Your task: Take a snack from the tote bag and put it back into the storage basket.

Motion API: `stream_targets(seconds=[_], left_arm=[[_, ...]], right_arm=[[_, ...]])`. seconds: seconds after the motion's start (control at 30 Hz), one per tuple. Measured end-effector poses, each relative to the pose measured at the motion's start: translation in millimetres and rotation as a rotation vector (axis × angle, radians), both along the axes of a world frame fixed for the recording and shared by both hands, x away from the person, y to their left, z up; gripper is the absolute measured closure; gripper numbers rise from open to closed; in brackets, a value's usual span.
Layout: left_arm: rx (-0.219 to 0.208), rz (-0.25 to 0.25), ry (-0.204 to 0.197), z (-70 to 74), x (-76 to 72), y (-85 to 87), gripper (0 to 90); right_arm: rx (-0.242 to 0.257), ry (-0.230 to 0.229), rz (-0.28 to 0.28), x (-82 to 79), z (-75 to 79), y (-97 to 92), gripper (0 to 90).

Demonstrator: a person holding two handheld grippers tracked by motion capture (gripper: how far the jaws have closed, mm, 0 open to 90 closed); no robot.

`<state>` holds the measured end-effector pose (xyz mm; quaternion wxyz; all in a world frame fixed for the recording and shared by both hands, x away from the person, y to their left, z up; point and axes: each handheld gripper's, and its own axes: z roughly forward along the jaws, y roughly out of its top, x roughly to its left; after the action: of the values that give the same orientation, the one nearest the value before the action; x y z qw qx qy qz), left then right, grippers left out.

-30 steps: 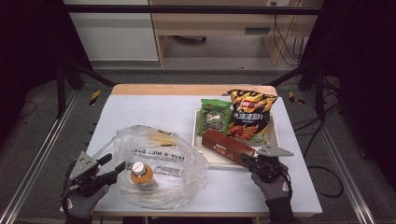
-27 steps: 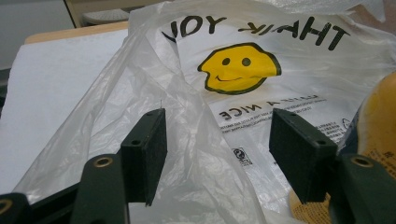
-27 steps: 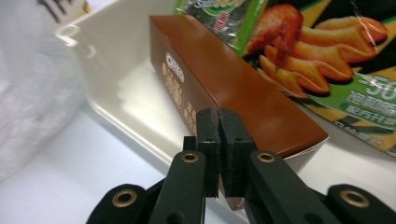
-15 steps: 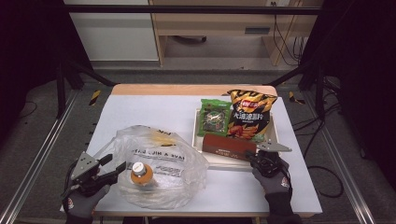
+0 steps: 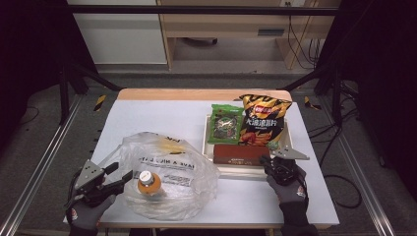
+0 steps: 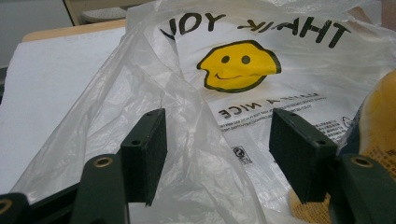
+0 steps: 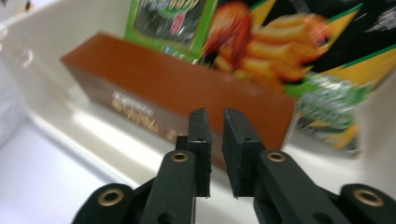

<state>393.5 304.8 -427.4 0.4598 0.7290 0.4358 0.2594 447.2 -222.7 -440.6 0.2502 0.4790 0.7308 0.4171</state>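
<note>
A clear plastic bag (image 5: 172, 167) printed with a smiley face (image 6: 243, 65) lies at the front left of the table. Inside it lies a bottle with an orange cap (image 5: 146, 181). My left gripper (image 5: 120, 173) is open at the bag's left edge, with loose bag film between its jaws (image 6: 217, 140). A brown box (image 5: 241, 153) lies along the front of a white tray (image 5: 236, 170). Just off the box's right end is my right gripper (image 5: 265, 160). Its jaws are almost together with nothing between them (image 7: 215, 116), pointing at the brown box (image 7: 187, 93).
A chips bag (image 5: 263, 123) and a green snack packet (image 5: 225, 124) lie in the tray behind the box. The table's far and left parts are bare white surface (image 5: 147, 118). Metal frame rails run along both sides.
The brown box, which was slanted toward my right gripper, has moved left and settled flat along the tray's front. The right hand shifted slightly. The left gripper stayed put.
</note>
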Motion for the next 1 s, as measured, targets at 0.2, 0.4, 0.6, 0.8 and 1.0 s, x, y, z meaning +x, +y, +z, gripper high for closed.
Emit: stream_targets(seconds=[0.2,0.4,0.6,0.8,1.0], left_arm=[[0.003,0.000,0.000,-0.2,0.2,-0.5,36.5],[0.000,0.001,0.000,-0.2,0.3,0.5,36.5],[0.004,-0.002,0.003,-0.6,0.5,0.0,36.5],[0.003,-0.001,0.003,-0.6,0.4,0.3,36.5],[0.002,-0.001,0.004,-0.8,0.6,0.4,36.5]], right_arm=[[-0.007,-0.041,-0.102,-0.1,3.3,-9.0,70.0],[-0.005,-0.007,-0.126,4.1,-0.7,-7.6,52.6],[-0.008,0.005,-0.115,4.9,-2.1,-3.6,43.1],[-0.011,0.024,-0.112,5.1,-4.3,0.6,37.8],[-0.019,0.058,-0.096,8.2,-10.1,4.5,36.0]])
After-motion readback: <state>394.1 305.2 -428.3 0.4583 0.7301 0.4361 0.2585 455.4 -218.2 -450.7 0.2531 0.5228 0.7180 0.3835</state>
